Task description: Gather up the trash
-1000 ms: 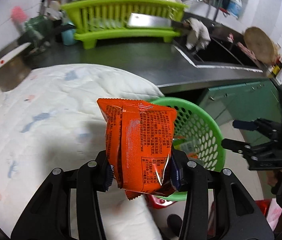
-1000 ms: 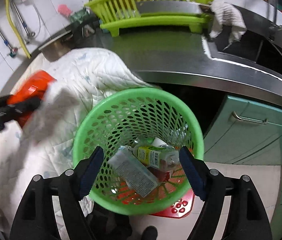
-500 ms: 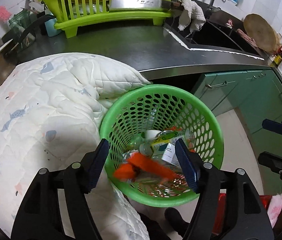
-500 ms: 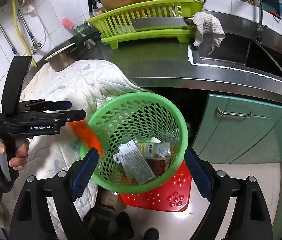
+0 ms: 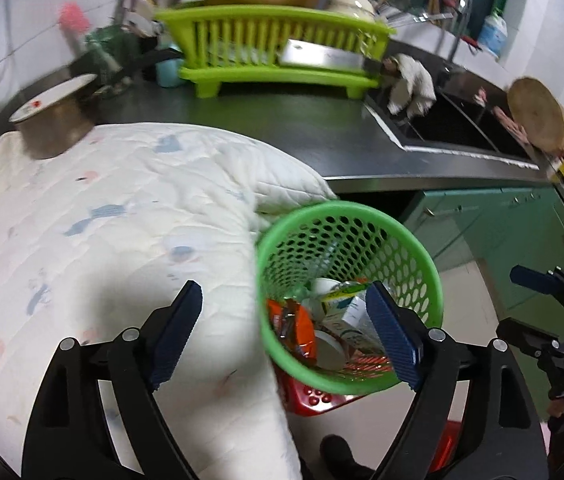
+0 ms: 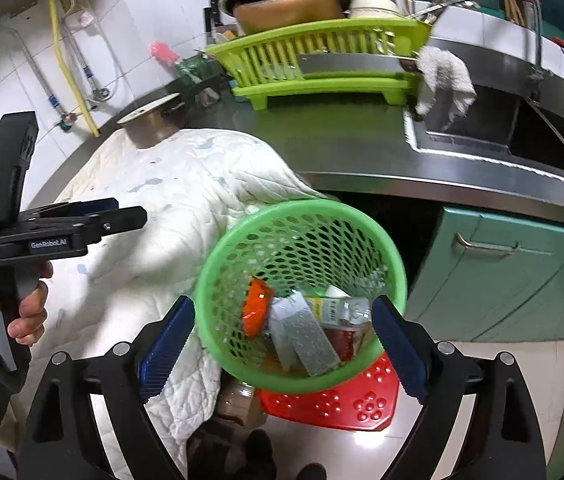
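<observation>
A green mesh basket [image 5: 362, 216] [image 6: 302, 208] stands on the floor below the counter edge. Inside it lie an orange snack packet [image 5: 296, 328] [image 6: 257, 308], a silver wrapper [image 6: 310, 336], a small bottle [image 6: 338, 310] and a carton [image 5: 346, 304]. My left gripper [image 5: 282, 300] hangs above the basket's left rim and the quilt. Its jaws are opening and hold nothing. My right gripper [image 6: 284, 312] hovers over the basket, its jaws opening too, with nothing between the pads. In the right wrist view the left gripper [image 6: 121, 216] shows at the left, held by a hand.
A white quilt [image 5: 101, 220] drapes over the steel counter [image 5: 302, 128], with a lidded pot [image 5: 49, 124] behind it. Further back are a lime dish rack [image 5: 273, 48], a cleaver, a cloth [image 6: 442, 76] and the sink [image 6: 502, 128]. A red mat [image 6: 342, 404] lies under the basket beside green cabinets [image 6: 502, 280].
The orange packet left my left gripper and now lies in the basket. Both grippers' jaws spread wider, and both have drawn up and back from the basket.
</observation>
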Demonstrator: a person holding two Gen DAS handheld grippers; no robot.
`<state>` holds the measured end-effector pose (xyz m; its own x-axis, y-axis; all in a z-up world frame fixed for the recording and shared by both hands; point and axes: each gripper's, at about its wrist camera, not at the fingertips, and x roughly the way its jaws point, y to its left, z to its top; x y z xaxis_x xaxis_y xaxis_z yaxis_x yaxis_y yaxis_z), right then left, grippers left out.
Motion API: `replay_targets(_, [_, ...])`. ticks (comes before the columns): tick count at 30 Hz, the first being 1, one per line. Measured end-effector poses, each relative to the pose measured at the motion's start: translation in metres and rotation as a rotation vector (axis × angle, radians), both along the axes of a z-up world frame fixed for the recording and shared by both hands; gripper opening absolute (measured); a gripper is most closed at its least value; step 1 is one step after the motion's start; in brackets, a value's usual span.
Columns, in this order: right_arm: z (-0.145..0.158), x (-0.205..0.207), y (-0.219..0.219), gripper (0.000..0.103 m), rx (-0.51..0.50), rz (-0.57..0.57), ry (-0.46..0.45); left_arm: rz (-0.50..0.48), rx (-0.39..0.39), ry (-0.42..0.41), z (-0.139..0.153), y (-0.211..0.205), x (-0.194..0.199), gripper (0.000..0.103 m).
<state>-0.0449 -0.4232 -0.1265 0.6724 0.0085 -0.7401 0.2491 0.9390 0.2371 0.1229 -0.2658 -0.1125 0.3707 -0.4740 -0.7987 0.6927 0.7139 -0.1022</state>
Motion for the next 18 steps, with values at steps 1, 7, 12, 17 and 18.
replay_targets(1, [0.002,0.002,0.003,0.087,-0.004,0.007,-0.001,0.015,-0.004,-0.005,0.003,0.006,0.0,0.086])
replay_targets(7, [0.014,0.016,0.026,0.089,-0.018,0.052,-0.016,0.111,-0.034,-0.036,0.02,0.048,-0.002,0.09])
replay_targets(12, [0.026,0.028,0.049,0.09,-0.037,0.107,-0.028,0.205,-0.038,-0.066,0.032,0.085,-0.006,0.095])
replay_targets(17, [0.034,0.04,0.071,0.091,-0.036,0.156,-0.039,0.299,-0.019,-0.118,0.044,0.122,-0.012,0.098])
replay_targets(18, [0.036,0.043,0.077,0.091,-0.035,0.17,-0.044,0.319,-0.02,-0.119,0.046,0.13,-0.012,0.098])
